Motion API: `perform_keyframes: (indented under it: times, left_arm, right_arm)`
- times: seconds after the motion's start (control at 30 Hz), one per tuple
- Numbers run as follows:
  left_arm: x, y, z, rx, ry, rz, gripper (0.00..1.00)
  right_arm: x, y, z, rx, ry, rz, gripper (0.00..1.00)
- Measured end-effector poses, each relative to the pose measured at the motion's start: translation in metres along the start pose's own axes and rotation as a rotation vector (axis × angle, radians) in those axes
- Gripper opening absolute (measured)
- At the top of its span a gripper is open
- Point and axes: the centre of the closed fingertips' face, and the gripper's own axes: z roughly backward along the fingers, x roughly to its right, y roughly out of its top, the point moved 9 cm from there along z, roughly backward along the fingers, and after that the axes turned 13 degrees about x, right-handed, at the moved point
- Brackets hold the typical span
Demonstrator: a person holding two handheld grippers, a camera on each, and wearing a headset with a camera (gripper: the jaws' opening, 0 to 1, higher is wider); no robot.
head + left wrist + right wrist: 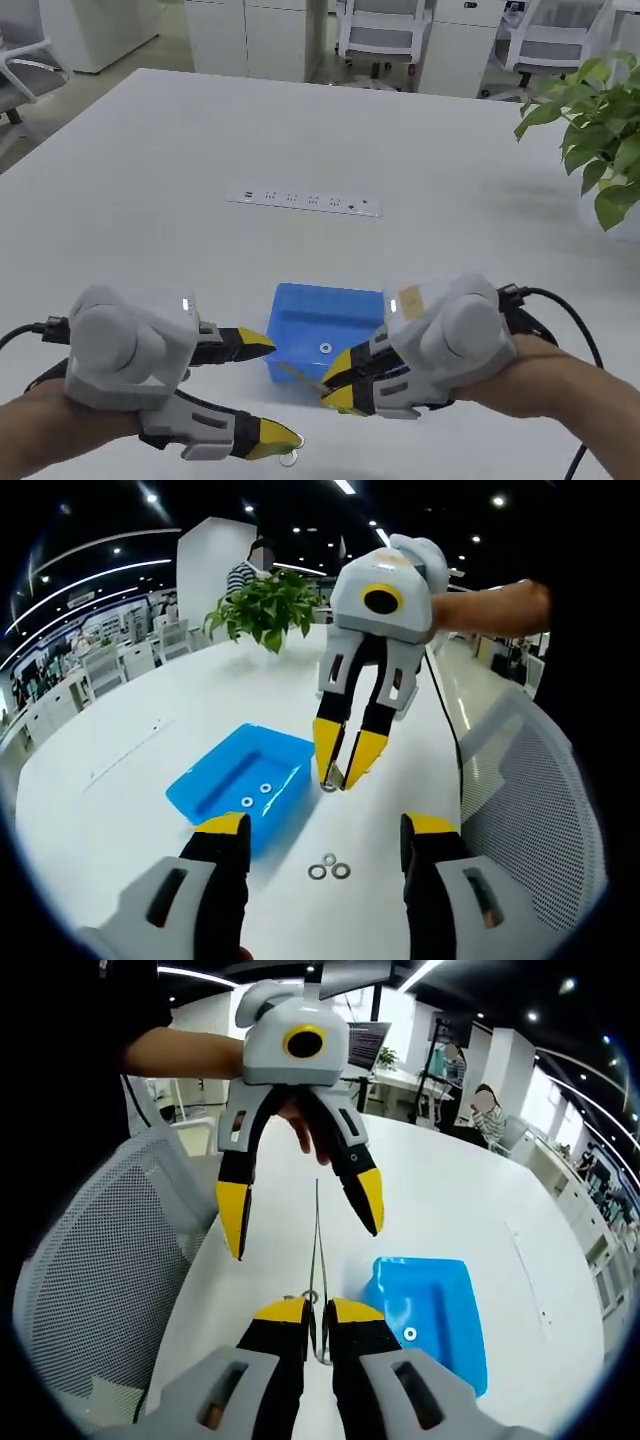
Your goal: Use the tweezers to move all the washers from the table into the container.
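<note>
Over the table (130, 730), beside the container (225, 775), our right gripper (318, 1310) pinched the tweezers (317, 1245) for lifting washers (329, 869); our left gripper (327, 825) gaped empty.

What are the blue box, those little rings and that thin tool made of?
The container looks like plastic: even glossy blue, moulded rounded corners. The washers are probably metal: grey with a slight shine. The tweezers seem to be metal, with thin pale blades; too slim to judge the finish.
</note>
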Motion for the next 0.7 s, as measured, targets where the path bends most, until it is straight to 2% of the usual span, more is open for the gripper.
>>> perform_keyframes:
  times: [0.37,0.7]
  left_arm:
    - [-0.004,0.0,0.01,0.012,0.076,0.012,0.79]
    - [-0.007,0.003,0.013,0.029,0.117,0.021,0.86]
  right_arm:
    - [0.021,0.014,0.014,0.008,-0.018,0.03,0.08]
    - [0.045,0.013,0.015,0.01,-0.04,0.043,0.08]
